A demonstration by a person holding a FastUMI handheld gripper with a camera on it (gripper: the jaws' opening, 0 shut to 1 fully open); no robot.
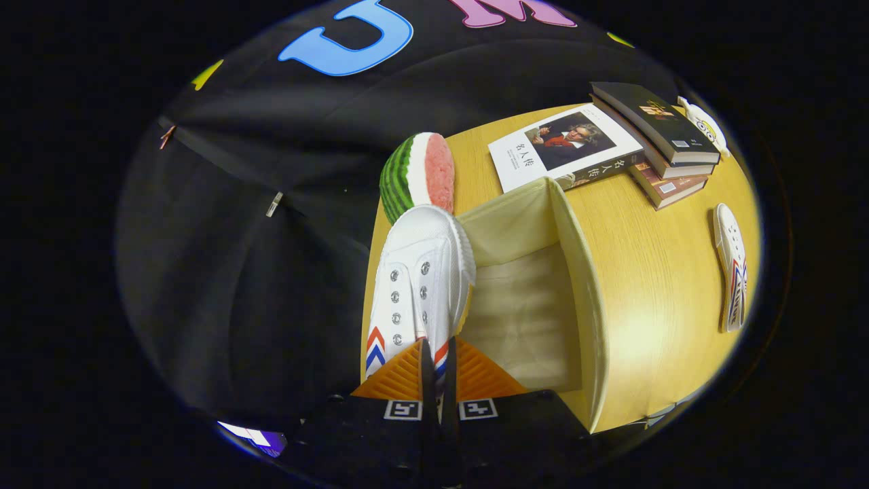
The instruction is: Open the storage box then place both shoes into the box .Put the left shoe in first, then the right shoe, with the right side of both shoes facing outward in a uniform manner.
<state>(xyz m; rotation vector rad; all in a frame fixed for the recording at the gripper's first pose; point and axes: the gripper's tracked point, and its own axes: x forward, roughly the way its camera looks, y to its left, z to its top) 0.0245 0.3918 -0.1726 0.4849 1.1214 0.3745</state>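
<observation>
My gripper [434, 370] is shut on a white canvas shoe [421, 278] with red and blue chevrons; both fingers pinch its upper edge near the heel. The shoe's toe points away from me and hangs over the left wall of the open cream fabric storage box [577, 285]. The box interior looks bare. A second white shoe [732, 268] lies on its side on the wooden table [652, 272], well to the right of the box.
A watermelon-slice toy [417, 173] stands just beyond the held shoe's toe. Behind the box lie a white book with a portrait cover [563, 146] and a stack of dark books [662, 139]. A small yellow-and-white figure [703, 125] sits past the stack.
</observation>
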